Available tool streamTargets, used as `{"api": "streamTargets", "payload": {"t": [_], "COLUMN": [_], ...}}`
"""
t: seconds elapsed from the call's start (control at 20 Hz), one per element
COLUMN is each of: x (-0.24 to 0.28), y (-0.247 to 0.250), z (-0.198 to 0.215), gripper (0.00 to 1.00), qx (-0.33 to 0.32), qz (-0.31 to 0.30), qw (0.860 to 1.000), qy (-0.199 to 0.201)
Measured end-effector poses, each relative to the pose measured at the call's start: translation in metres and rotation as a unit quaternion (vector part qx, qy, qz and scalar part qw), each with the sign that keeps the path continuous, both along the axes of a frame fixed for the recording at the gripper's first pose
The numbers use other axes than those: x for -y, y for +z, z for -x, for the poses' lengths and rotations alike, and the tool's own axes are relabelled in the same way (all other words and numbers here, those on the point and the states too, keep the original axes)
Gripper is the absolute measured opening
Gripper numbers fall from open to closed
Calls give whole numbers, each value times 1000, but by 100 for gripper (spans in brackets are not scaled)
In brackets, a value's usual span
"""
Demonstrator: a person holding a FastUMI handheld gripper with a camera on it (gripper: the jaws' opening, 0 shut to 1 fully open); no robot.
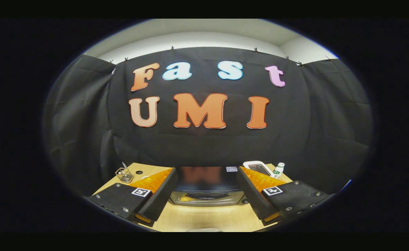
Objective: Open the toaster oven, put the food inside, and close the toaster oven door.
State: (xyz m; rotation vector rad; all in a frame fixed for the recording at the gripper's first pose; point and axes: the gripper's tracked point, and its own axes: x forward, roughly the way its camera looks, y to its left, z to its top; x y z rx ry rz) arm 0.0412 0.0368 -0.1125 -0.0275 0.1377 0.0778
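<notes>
The toaster oven (206, 190) is seen from above and only in part: its dark top reflects the wall, and its lower front, with a curved handle and a glass door, is squeezed by the fisheye lens. Something yellowish shows behind the glass, but it is not possible to tell what it is. The door looks closed.

The hand-held gripper (206, 205) has its fingers spread wide and holds nothing. The toaster oven stands between the two fingers and just ahead of them, on the wooden table (204, 218). Each finger covers one side of the oven, so its full width is hidden.

Beyond the left finger a small glass jar (124, 174) stands near the table's far corner. Beyond the right finger lie a white tray (256, 167) with something dark on it and, beside it, a small white bottle (278, 169) with a green label.
</notes>
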Motion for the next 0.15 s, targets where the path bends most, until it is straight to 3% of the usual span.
{"api": "streamTargets", "payload": {"t": [0.15], "x": [2], "y": [1], "z": [1], "gripper": [100], "qx": [0], "qz": [-2], "qw": [1000], "qy": [0]}}
